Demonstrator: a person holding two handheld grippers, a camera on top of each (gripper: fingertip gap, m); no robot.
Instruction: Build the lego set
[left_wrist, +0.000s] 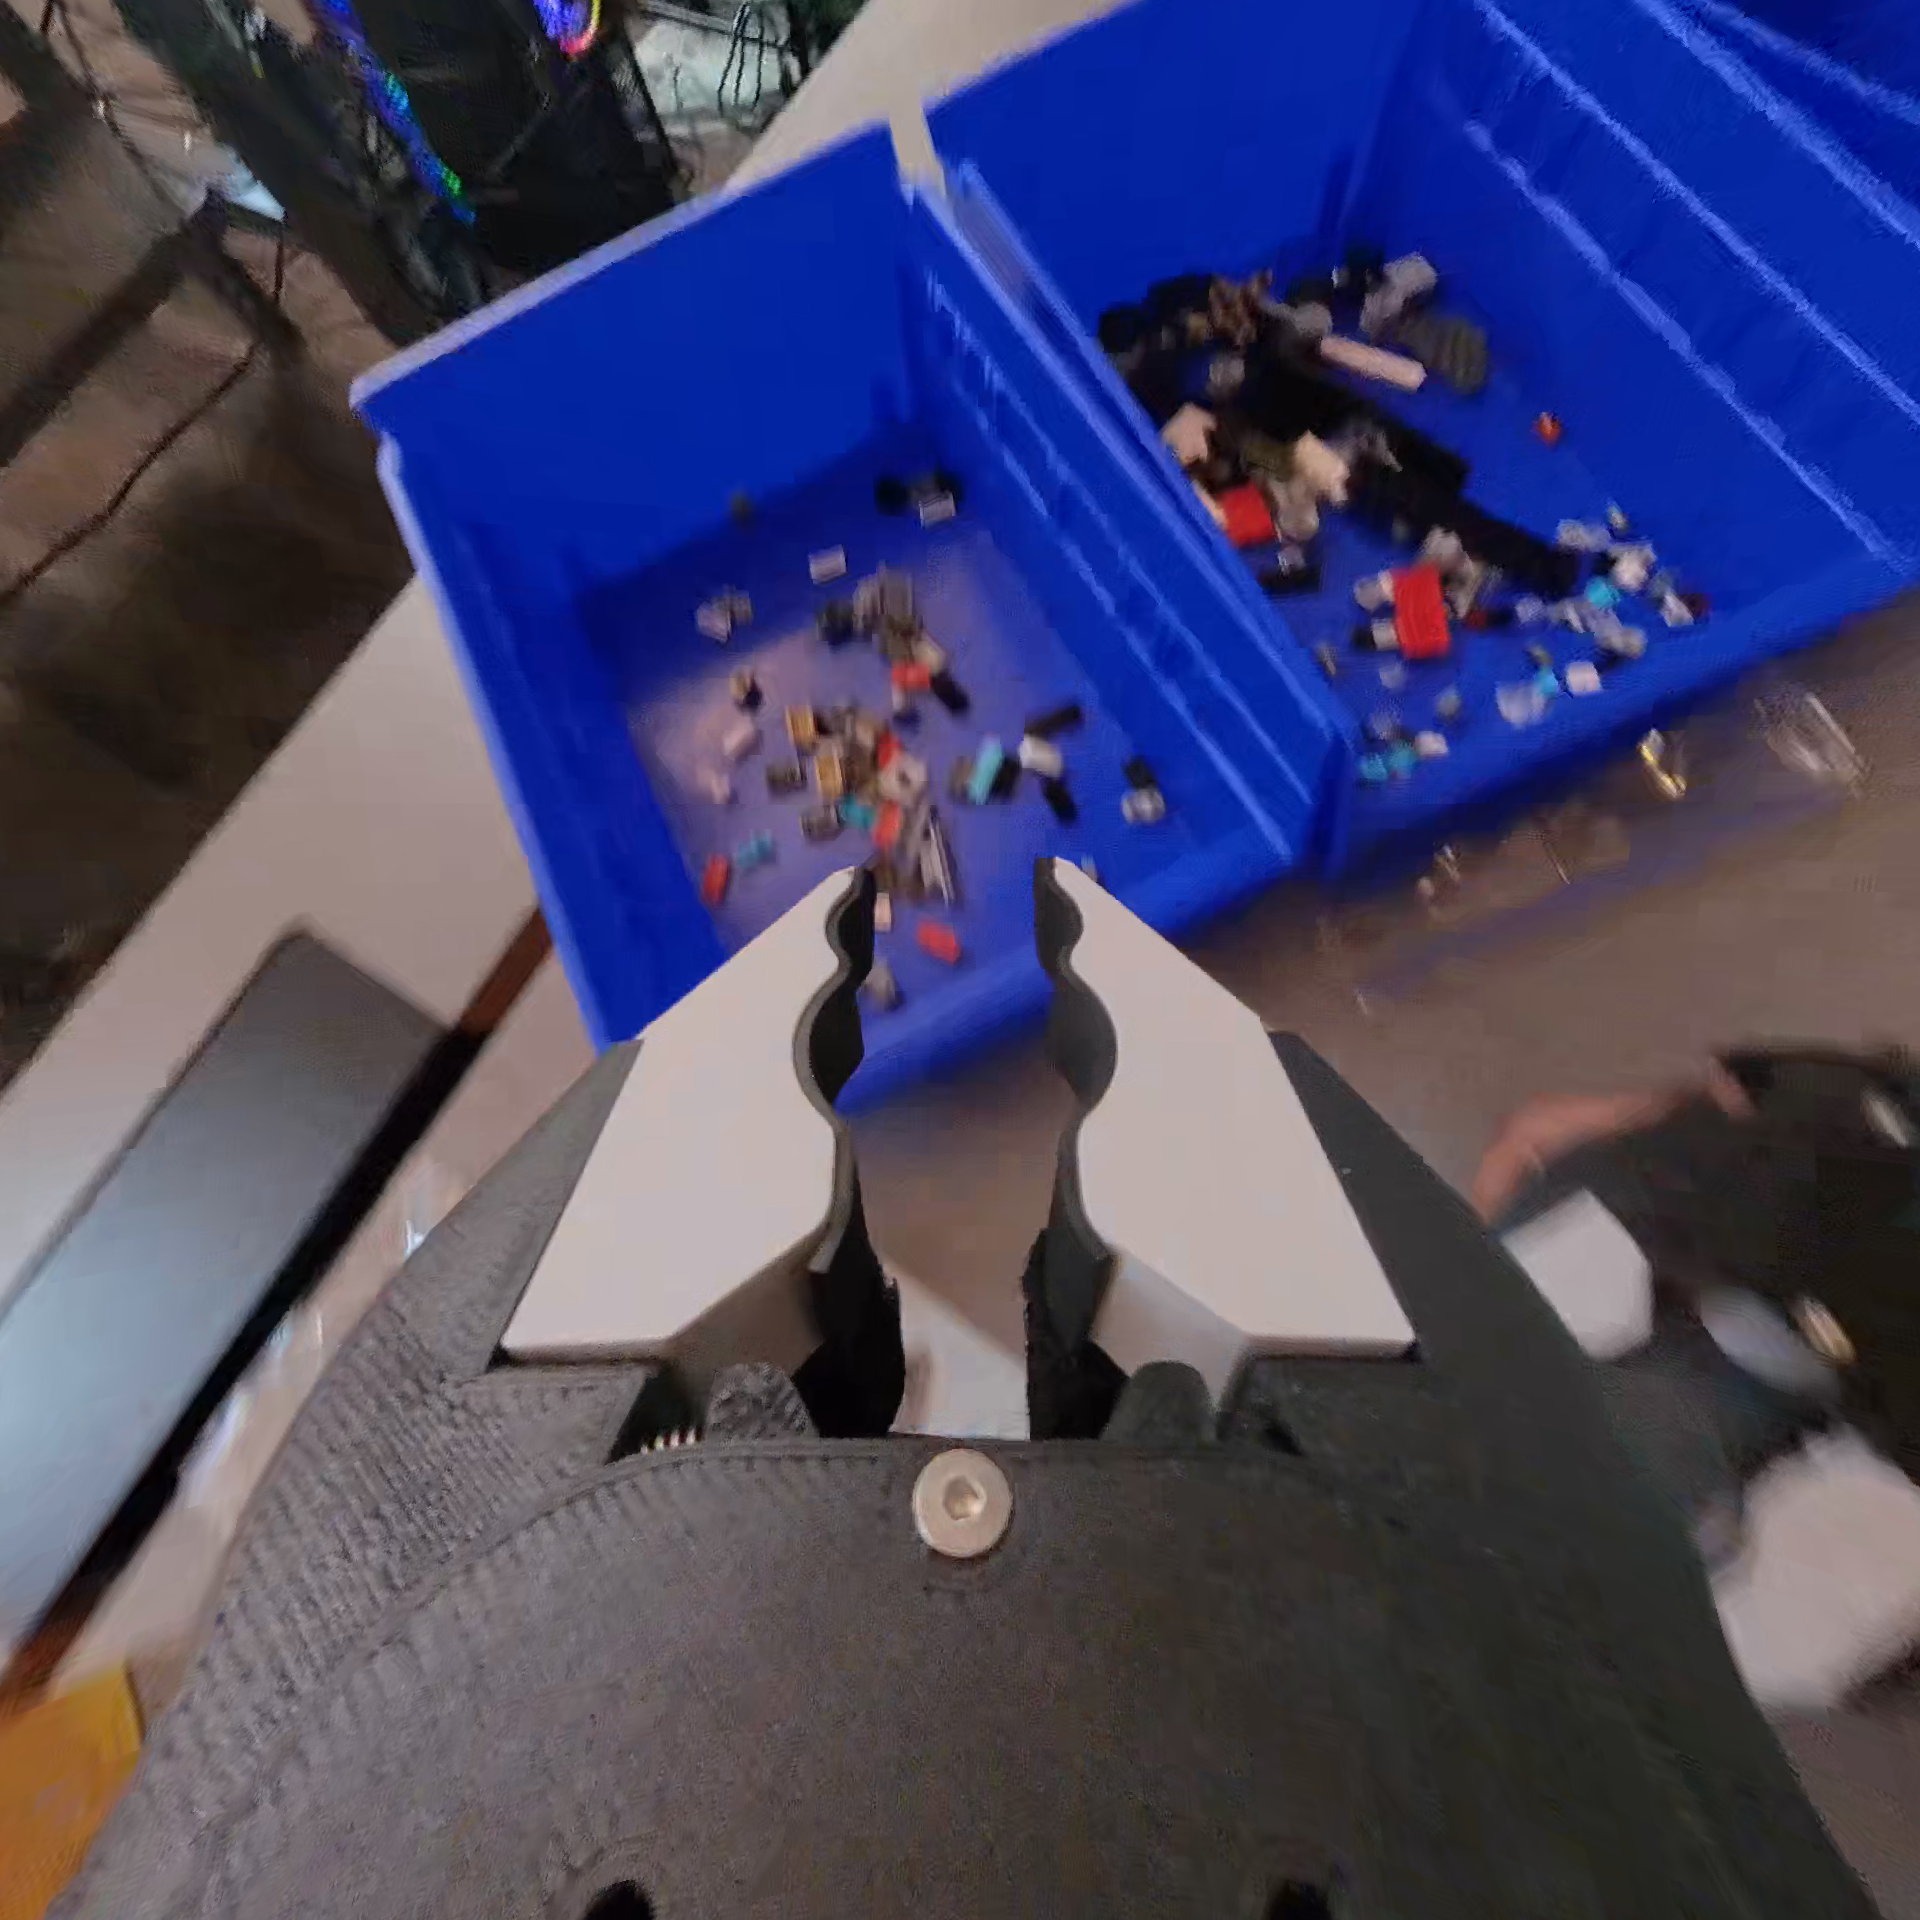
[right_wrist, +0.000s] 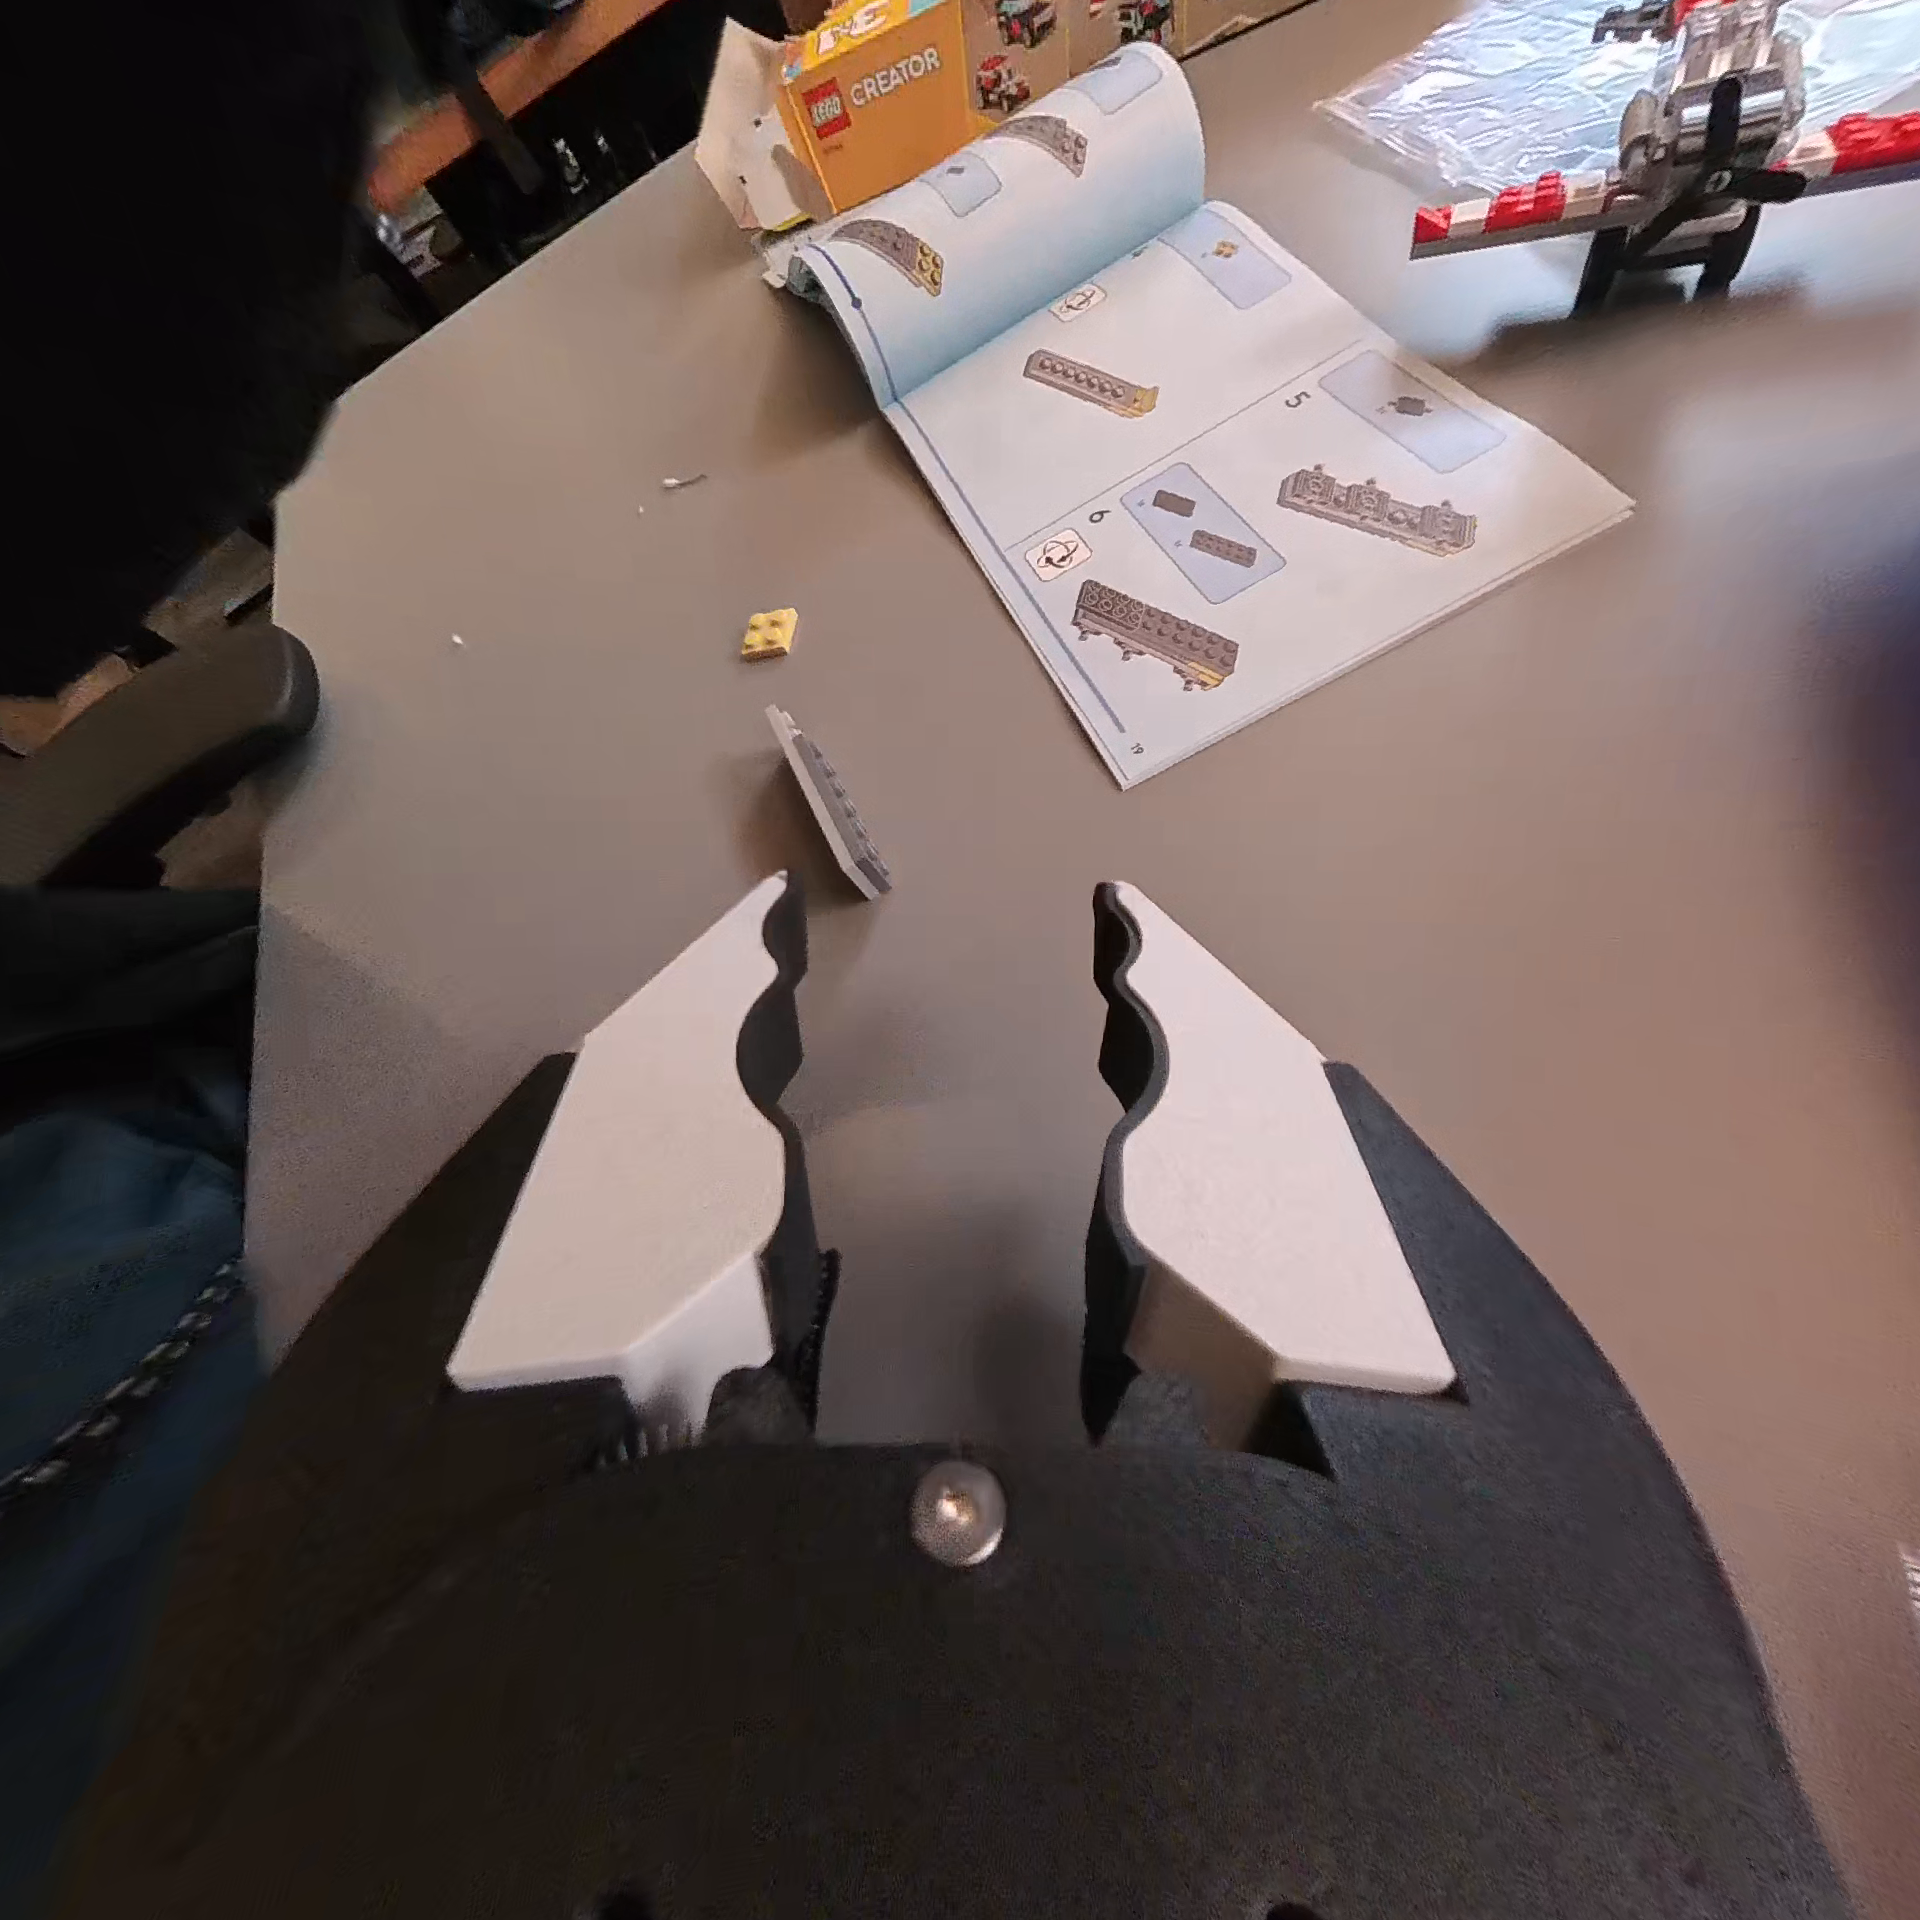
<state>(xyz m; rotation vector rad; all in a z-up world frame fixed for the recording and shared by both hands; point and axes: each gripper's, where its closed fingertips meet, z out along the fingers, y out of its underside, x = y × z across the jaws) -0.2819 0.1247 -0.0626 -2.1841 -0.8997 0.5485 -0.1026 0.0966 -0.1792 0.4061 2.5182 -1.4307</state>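
The left gripper (left_wrist: 951, 883) hangs over the near rim of a blue bin (left_wrist: 644, 416), its fingers (left_wrist: 727, 1122) a narrow gap apart with nothing between them. Two blue bins stand side by side, walls touching; the second bin (left_wrist: 1558, 208) lies to the right. Each holds a scatter of small loose bricks (left_wrist: 883, 748), too blurred to count. The surface (left_wrist: 1403, 987) is bare just right of the fingers, and its left edge runs close beside the left bin.

The right gripper (right_wrist: 945, 894) sits low over the grey surface (right_wrist: 1351, 987), fingers (right_wrist: 644, 1143) spread wide and empty. Two loose pieces lie ahead: a grey plate (right_wrist: 831, 810) tilted on edge, just beyond the left fingertip, and one small yellow plate (right_wrist: 770, 633) farther off, apart from it. An open instruction booklet (right_wrist: 1226, 499) lies far right of them, with one yellow box (right_wrist: 883, 114) at its far end and one built red-and-grey model (right_wrist: 1683, 177) at the far right. The surface's left edge drops away near the plates; open room lies to the right of the fingers.
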